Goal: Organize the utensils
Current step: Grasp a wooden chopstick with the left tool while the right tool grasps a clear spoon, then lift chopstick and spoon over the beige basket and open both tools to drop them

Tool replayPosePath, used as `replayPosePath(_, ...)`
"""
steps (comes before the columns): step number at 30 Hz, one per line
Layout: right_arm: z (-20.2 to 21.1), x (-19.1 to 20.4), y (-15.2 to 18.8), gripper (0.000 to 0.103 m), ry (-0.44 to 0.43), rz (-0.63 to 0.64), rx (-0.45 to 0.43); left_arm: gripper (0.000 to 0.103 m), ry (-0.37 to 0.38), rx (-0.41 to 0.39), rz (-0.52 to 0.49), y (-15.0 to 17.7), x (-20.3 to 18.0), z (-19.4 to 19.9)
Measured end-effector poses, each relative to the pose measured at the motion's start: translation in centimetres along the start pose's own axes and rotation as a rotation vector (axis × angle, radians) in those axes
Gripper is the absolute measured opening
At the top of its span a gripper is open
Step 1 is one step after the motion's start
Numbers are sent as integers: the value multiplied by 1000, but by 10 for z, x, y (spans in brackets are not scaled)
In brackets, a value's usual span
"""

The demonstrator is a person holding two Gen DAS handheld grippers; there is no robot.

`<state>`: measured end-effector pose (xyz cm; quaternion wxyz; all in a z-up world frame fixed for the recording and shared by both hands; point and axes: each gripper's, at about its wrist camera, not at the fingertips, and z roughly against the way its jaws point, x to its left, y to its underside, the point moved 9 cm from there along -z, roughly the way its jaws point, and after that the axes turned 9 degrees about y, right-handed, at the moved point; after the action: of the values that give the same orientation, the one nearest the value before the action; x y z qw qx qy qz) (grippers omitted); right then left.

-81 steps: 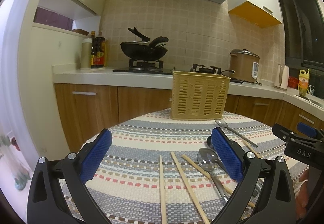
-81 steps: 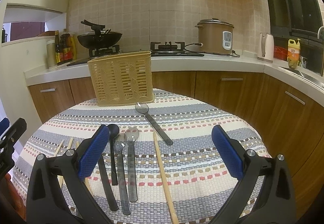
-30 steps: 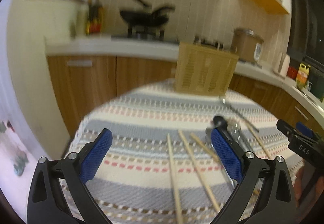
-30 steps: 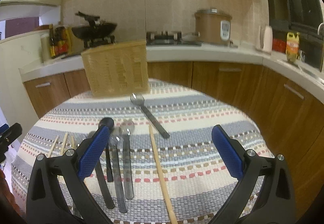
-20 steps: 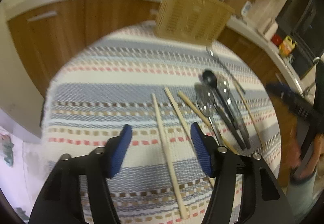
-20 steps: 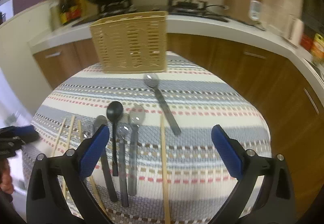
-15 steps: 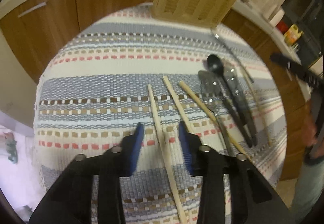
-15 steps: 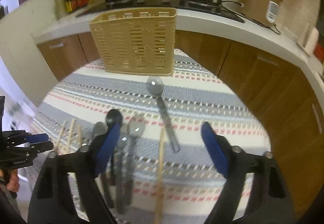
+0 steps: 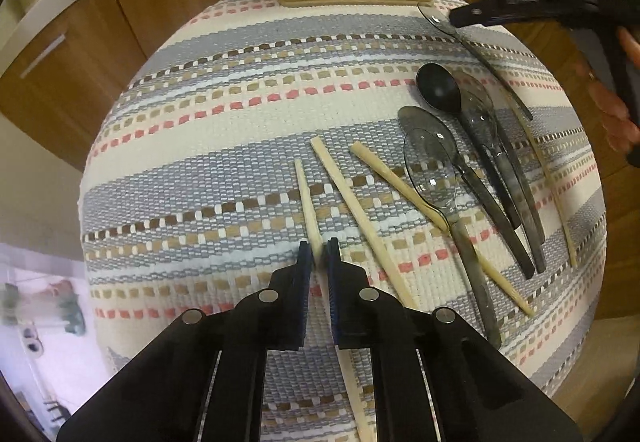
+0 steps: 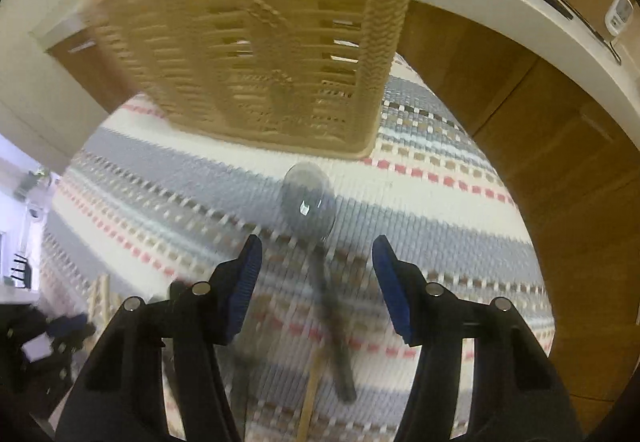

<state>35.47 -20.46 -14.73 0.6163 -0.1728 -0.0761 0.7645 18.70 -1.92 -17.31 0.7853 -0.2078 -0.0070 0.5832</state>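
Only left view shows left hand-held gripper (image 9: 318,254) clamping chopstick (image 9: 306,198); right hand-held gripper (image 10: 316,270) wide, empty, above spoon (image 10: 310,202).

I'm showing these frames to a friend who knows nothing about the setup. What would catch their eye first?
Probably the left tongs, closed on the leftmost chopstick on the striped tablecloth. Next, the right tongs, open above a clear spoon lying just in front of the tan slotted basket. More chopsticks and a cluster of dark spoons lie to the right.
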Motion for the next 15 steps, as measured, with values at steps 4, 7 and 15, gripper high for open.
replayPosePath(4, -19, 10, -8, 53, -3, 14, 25, 6, -6, 2, -4, -6, 0, -2)
replayPosePath(7, -25, 20, -10, 41, 14, 47, 22, 5, -26, -2, -16, -14, -4, -6)
replayPosePath(15, -26, 26, -12, 30, 1, 13, 29, 4, 5, -111, 75, -55, 14, -5)
